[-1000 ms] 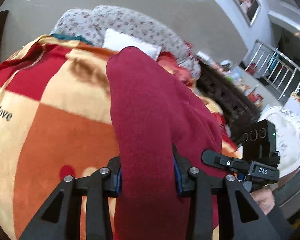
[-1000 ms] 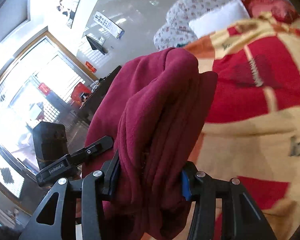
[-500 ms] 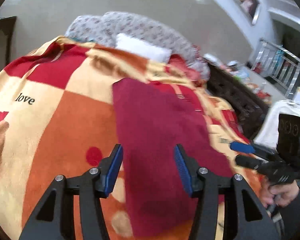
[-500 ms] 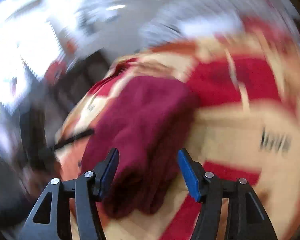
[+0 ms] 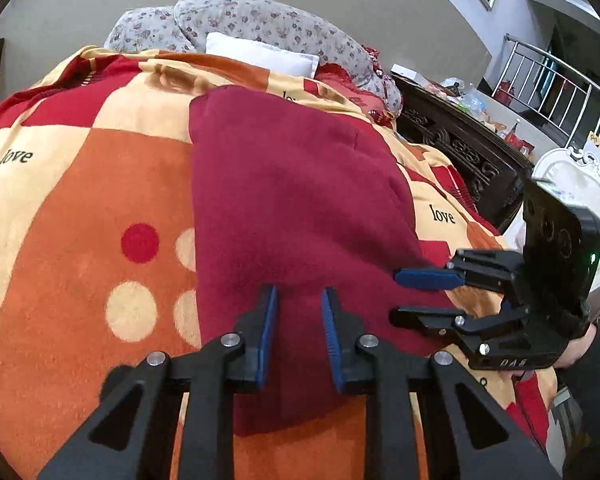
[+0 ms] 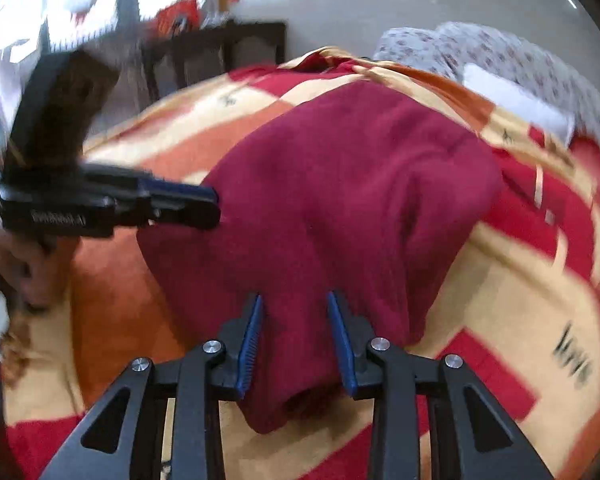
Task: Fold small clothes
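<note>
A dark red fleece garment (image 5: 292, 208) lies folded flat on the patterned blanket (image 5: 80, 208); it also shows in the right wrist view (image 6: 340, 200). My left gripper (image 5: 298, 300) is open, its blue pads over the garment's near edge without gripping it. My right gripper (image 6: 294, 308) is open too, over the garment's near end. In the left wrist view the right gripper (image 5: 424, 296) sits at the garment's right edge. In the right wrist view the left gripper (image 6: 204, 208) sits at the garment's left edge, blurred.
The blanket covers a bed with floral pillows (image 5: 260, 24) and a white pillow (image 5: 260, 56) at its head. A dark carved wooden bed frame (image 5: 460, 140) runs along the right. A white chair (image 5: 572, 184) and a metal railing (image 5: 552, 76) stand beyond.
Both grippers let go of the garment, which dropped from hanging upright to lying flat on the blanket. The jaws opened and then narrowed a little; both grippers lowered toward its near edge.
</note>
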A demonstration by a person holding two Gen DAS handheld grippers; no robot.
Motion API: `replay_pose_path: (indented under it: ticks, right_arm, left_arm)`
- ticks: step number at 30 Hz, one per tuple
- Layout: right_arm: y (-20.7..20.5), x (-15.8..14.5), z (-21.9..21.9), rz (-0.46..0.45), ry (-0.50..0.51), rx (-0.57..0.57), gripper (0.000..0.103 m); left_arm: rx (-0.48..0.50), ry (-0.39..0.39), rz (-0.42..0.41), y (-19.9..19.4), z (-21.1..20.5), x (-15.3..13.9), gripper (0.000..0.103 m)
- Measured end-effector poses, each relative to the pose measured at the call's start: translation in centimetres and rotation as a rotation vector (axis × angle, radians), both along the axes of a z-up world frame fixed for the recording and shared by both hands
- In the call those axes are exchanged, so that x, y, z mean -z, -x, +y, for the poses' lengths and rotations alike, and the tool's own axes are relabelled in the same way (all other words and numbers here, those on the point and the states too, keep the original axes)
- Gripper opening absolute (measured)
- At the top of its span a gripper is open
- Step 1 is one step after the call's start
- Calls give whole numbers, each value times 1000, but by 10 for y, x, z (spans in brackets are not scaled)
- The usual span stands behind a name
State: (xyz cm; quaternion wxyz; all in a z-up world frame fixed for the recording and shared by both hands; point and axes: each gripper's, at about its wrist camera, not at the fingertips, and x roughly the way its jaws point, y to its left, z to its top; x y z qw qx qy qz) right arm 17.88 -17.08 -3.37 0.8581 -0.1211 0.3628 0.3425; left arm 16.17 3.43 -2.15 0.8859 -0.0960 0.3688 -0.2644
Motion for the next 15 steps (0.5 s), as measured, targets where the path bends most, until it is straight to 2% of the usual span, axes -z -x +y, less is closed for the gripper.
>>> replay_pose_path:
  ticks: [3, 4, 5, 7, 9, 12, 15]
  right_arm:
    - [5, 2, -1, -12, -39, 15, 36]
    - [7, 2, 1, -9, -46, 17, 36]
    - [7, 1, 1, -5, -51, 18, 36]
    - [12, 0, 4, -15, -41, 14, 37]
    - [11, 1, 5, -24, -55, 16, 37]
    - [14, 2, -1, -16, -94, 19, 37]
    - [14, 2, -2, -6, -113, 17, 37]
  left_arm:
    - [-4, 28, -31, -2, 1, -20, 27]
    - [-13, 21, -48, -5, 0, -25, 32]
    - [-26, 20, -62, -16, -1, -35, 34]
    - [-39, 36, -37, -42, -3, -41, 34]
    - [-62, -9, 12, -74, -11, -38, 34]
    - [-75, -92, 118, -108, -27, -12, 34]
    - [-99, -166, 78, -111, -40, 1, 34]
